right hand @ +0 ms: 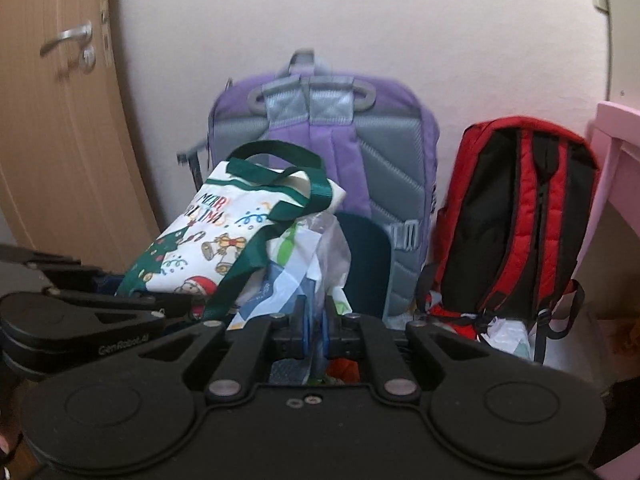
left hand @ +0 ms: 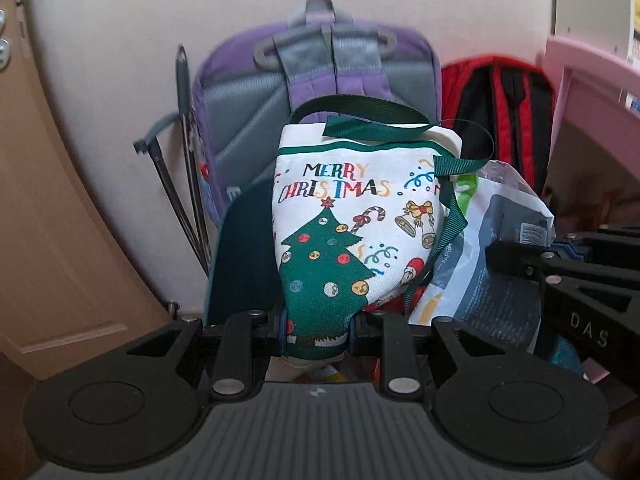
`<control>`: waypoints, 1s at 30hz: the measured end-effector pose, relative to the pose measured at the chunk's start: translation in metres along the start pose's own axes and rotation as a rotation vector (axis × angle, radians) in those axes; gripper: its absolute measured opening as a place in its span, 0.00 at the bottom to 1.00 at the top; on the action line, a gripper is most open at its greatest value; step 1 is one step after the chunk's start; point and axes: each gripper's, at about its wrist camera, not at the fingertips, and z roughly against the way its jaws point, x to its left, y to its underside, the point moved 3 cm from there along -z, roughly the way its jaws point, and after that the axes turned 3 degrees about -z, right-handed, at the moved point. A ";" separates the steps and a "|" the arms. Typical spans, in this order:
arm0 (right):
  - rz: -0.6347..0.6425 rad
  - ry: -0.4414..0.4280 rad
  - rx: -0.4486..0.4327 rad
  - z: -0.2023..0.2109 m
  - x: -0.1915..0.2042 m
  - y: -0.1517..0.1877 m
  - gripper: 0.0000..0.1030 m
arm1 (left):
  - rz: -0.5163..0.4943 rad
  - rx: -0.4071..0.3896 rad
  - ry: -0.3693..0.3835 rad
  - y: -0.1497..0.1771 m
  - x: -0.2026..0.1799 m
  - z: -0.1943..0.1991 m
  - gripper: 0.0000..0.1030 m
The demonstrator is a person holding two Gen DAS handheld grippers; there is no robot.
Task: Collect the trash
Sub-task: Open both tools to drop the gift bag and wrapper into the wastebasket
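Against a pale wall (right hand: 480,40) lean purple backpack (right hand: 328,128) and red backpack (right hand: 520,208), the latter whole only in the right view. Left gripper (left hand: 316,330) pinches Christmas tote (left hand: 332,232) at centre; right gripper (right hand: 316,332) pinches plastic wrapper (right hand: 316,256) lower centre.

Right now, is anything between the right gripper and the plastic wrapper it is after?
Nothing visible. The right gripper is already shut on the plastic wrapper, which sits against the Christmas bag. The left gripper is shut on that bag's lower edge.
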 end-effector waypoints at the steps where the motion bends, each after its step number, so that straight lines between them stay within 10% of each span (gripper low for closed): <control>1: 0.010 0.003 0.012 -0.004 0.000 0.003 0.09 | -0.003 0.014 0.004 0.002 0.000 -0.005 0.25; 12: 0.050 0.009 0.062 -0.015 -0.003 0.012 0.24 | -0.025 0.093 0.014 0.011 -0.008 -0.028 0.28; 18: 0.081 0.020 0.058 -0.003 0.003 0.013 0.38 | -0.031 0.058 0.000 0.012 -0.015 -0.015 0.64; 30: 0.068 -0.004 0.042 0.053 -0.002 0.014 0.43 | -0.020 0.005 0.019 0.015 -0.021 0.038 0.66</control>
